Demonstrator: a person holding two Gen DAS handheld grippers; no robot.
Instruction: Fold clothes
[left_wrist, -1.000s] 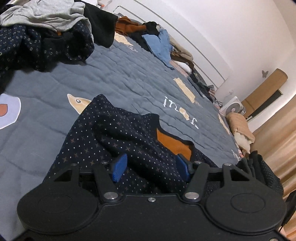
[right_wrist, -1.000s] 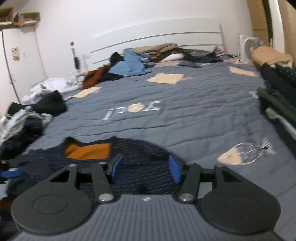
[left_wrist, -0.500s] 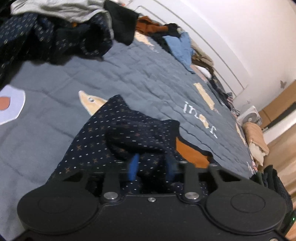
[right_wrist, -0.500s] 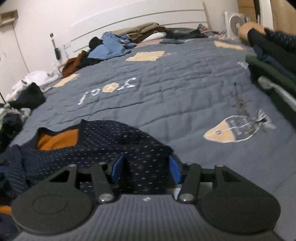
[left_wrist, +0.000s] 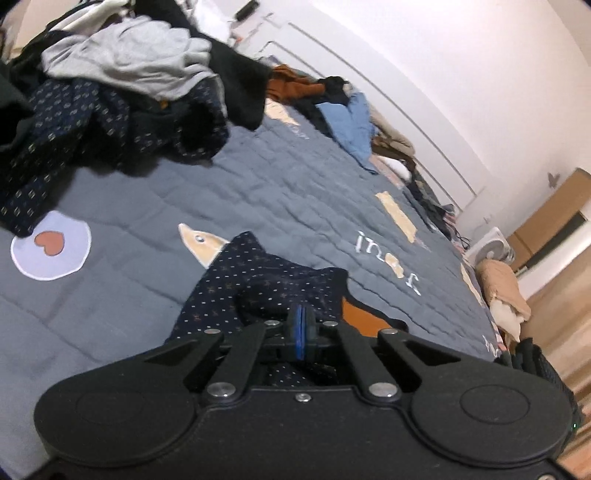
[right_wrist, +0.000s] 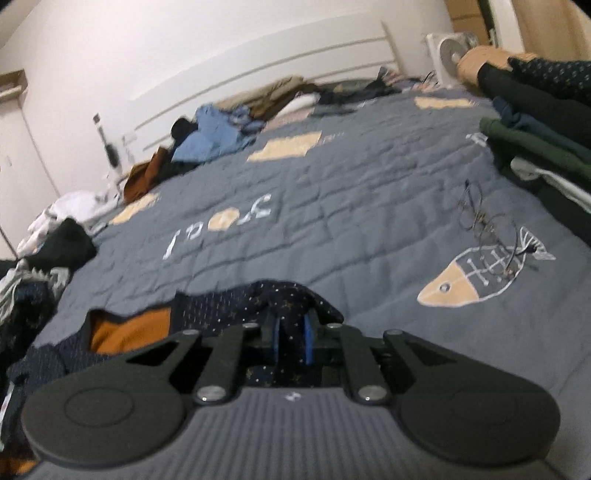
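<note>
Bed: garment btwn gripper pads

The garment is dark navy with a small pattern of light dots and tiny brown crosses, and its inside lining is orange. It lies crumpled, not flat, on the grey quilt of the bed. One corner covers part of the fish patch on the quilt. The open neck shows the orange lining and faces toward the "joui" letters. Two bunched folds are raised from the quilt: one is pinched in the left hand-held gripper, the other in the right hand-held gripper.
</note>
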